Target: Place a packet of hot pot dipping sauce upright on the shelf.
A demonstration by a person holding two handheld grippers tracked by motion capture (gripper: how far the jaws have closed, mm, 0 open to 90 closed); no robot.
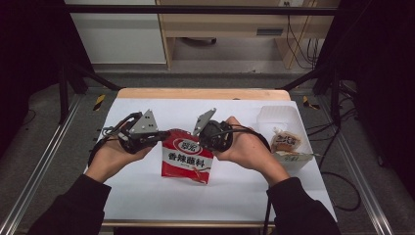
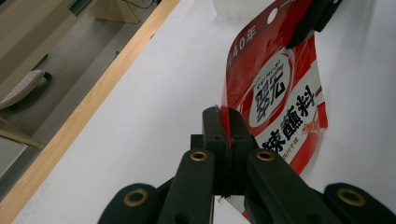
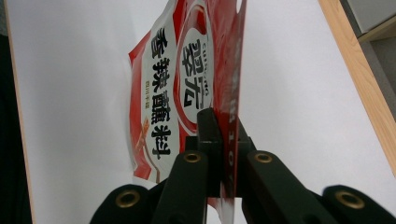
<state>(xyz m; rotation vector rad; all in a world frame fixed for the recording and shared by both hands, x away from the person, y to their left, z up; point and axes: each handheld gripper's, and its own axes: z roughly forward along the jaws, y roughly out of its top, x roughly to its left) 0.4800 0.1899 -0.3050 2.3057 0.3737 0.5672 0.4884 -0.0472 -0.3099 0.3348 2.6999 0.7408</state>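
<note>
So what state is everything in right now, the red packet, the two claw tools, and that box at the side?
Red sachet: sealed, held up by its top edge, lower end on the table.
Left gripper: shut on the sachet's top corner.
Right gripper: shut on the other top corner.
Clear plastic box: open, wrapped snacks inside.

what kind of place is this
Probably a lab or data-recording workstation, not a home: a white-covered table inside a dark metal frame, loose cables on the floor, and handheld grippers, left and right, pinching a red pouch.
</note>
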